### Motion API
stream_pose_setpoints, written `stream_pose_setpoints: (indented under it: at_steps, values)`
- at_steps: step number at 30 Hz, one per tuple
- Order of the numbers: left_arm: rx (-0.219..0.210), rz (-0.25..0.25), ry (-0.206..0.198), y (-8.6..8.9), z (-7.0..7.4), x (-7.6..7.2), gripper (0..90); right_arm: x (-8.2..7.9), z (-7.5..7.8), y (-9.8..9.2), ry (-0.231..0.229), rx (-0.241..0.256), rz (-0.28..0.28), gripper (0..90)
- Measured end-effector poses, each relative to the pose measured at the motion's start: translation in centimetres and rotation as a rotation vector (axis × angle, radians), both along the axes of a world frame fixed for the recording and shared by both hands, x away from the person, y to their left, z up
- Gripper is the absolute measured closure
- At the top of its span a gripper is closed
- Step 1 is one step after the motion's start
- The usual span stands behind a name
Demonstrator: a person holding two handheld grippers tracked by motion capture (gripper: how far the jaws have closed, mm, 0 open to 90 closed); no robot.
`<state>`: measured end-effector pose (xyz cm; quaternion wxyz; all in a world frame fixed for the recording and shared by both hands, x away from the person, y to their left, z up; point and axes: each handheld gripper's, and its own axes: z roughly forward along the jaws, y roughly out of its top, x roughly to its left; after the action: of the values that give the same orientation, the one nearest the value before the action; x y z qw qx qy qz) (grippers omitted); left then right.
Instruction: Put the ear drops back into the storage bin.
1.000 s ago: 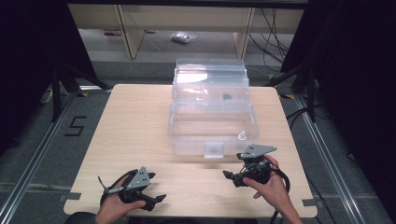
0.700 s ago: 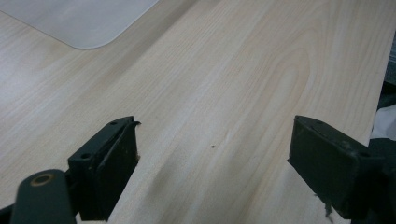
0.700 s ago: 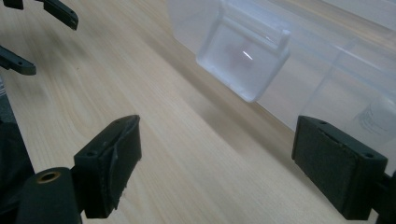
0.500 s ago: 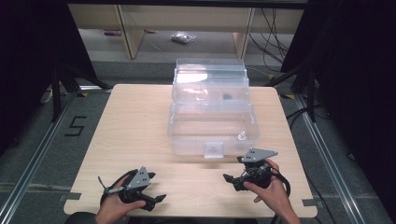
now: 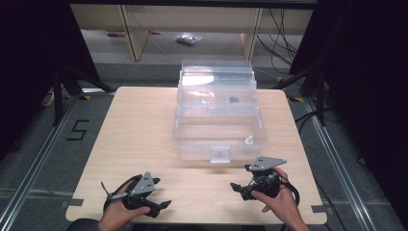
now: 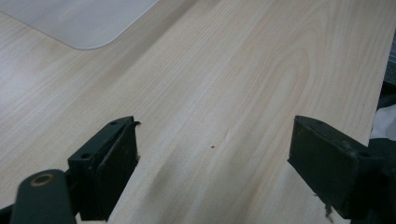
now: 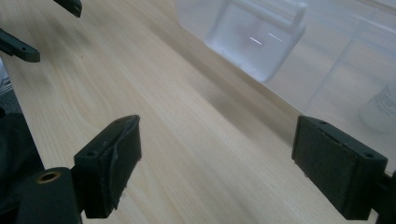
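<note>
Our right gripper (image 5: pixel 239 188), jaws apart like the left gripper's (image 5: pixel 161 206), sits nearer the clear box's front latch (image 5: pixel 221 154), just beyond and slightly left.

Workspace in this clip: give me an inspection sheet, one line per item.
Surface: pale wooden table, bare around the box.
Job's things: clear plastic box, lid open; small white bottle inside, near its front right corner.
Clutter: nothing seen on the table.
Grippers: left hand-held gripper and right hand-held gripper open, holding nothing.
Cables: bundle behind the table.
Surroundings: shelf unit, plastic bag on the floor.
</note>
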<state>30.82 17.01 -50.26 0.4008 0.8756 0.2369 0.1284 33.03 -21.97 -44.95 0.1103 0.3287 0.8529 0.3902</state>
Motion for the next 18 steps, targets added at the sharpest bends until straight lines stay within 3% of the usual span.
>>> stream_pose_setpoints:
  at_steps: [2, 6, 18]
  values:
    - [-0.002, 0.001, 0.001, 0.0, 0.0, 0.0, 15.0, -0.26, -0.08, 0.01, 0.015, 0.005, -0.008, 16.7]
    - [-0.001, 0.0, 0.001, 0.0, 0.0, -0.01, 15.0, -0.2, -0.3, -0.22, -0.009, -0.006, 0.006, 16.7]
    - [-0.001, 0.0, 0.0, 0.01, 0.02, -0.01, 15.0, -0.87, -0.91, -0.47, 0.031, -0.015, -0.003, 16.7]
